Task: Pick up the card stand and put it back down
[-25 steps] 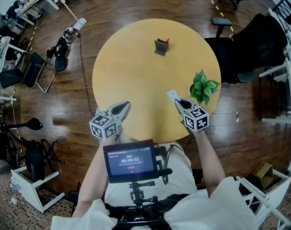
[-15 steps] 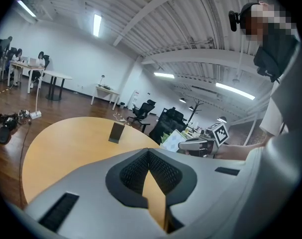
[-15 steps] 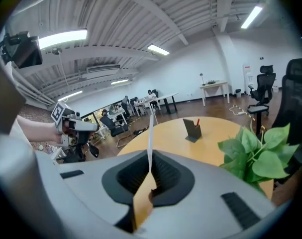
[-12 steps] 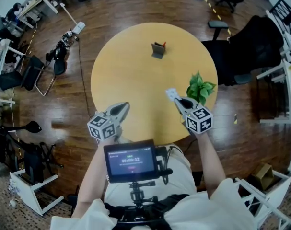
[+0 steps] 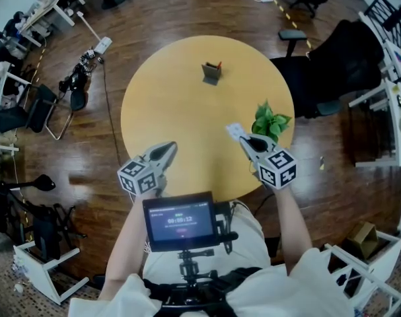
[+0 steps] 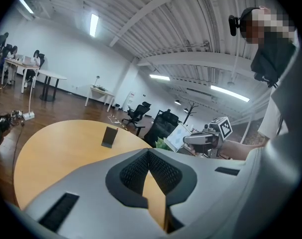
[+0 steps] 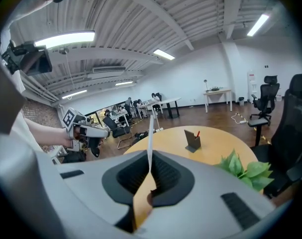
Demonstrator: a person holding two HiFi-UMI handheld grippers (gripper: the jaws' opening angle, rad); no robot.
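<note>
**Card pinched in right fingers, card stand at far side of counter**

Right fingers [image 7: 171, 177] closed tight on a thin white card [image 7: 150, 129], which sticks up edge-on past the tips. In the head view the right fingers [image 5: 252, 144] are over the near right part of the round wooden counter [image 5: 167, 101], with the card [image 5: 236, 131] just left of a small green plant [image 5: 270, 121].

Left fingers [image 6: 163, 171] pressed together at the tips, nothing between them. They [image 5: 163, 153] are at the near left edge of the counter, well apart from the right ones.

Card stand [image 5: 212, 72] sits on the counter's far side, upright, untouched, well away from both hands, with something small and red at its top. It also shows in the left gripper view [image 6: 109, 137] and the right gripper view [image 7: 192, 141].

Black office chair [image 5: 339, 65] beside the counter on the right. Small screen [image 5: 179, 220] at the person's chest.
</note>
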